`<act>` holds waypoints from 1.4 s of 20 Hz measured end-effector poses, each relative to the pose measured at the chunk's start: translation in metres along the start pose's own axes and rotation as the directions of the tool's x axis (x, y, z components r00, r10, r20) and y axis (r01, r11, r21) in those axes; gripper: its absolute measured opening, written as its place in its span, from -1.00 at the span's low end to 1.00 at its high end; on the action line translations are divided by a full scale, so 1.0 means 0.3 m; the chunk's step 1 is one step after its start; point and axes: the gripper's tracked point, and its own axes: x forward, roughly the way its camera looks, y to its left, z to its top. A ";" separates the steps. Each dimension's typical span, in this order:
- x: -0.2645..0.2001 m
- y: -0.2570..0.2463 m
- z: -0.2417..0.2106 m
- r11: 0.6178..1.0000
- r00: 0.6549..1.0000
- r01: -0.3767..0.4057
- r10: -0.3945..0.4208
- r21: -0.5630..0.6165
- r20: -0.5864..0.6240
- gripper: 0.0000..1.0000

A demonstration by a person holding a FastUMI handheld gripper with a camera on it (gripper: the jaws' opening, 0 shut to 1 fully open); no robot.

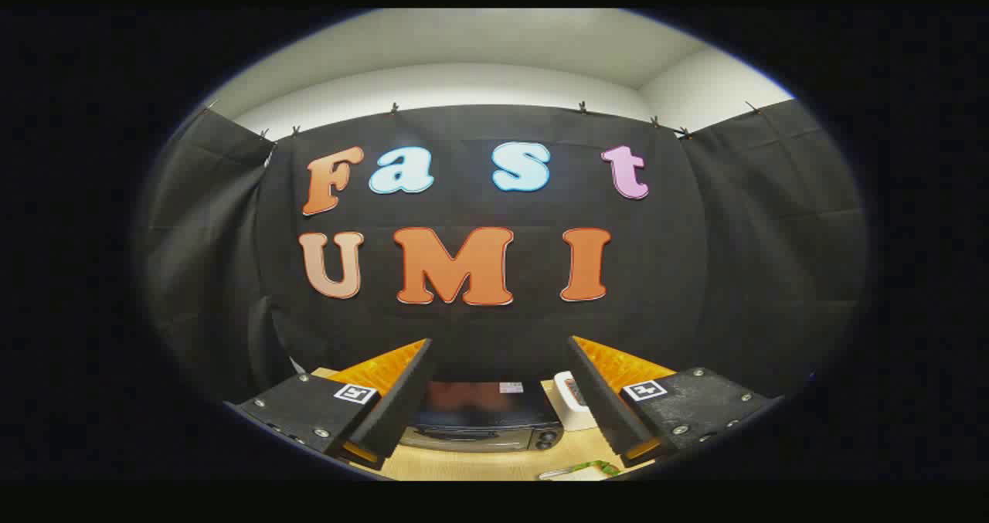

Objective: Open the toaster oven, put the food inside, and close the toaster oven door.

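My gripper (498, 344) is held high above a light wooden table (479, 463), its two fingers spread wide apart with nothing between them. Far below, between the fingers, stands the dark toaster oven (483, 419), seen from above and in front; its door looks closed, with knobs at its right end. In front of it, near the right finger, lies a bit of green food (599, 467) on a pale plate or board, only partly seen.
A small white box-like object (570, 399) stands on the table right of the oven. Black cloth walls close the booth behind and on both sides, with a white ceiling above.
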 end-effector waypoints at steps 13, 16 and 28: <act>-0.017 -0.015 0.001 1.000 1.000 -0.009 0.009 -0.003 0.015 0.99; -0.014 -0.013 -0.005 1.000 1.000 -0.007 0.007 -0.007 0.016 1.00; 0.033 -0.118 -0.074 1.000 1.000 0.026 -0.026 0.009 0.004 1.00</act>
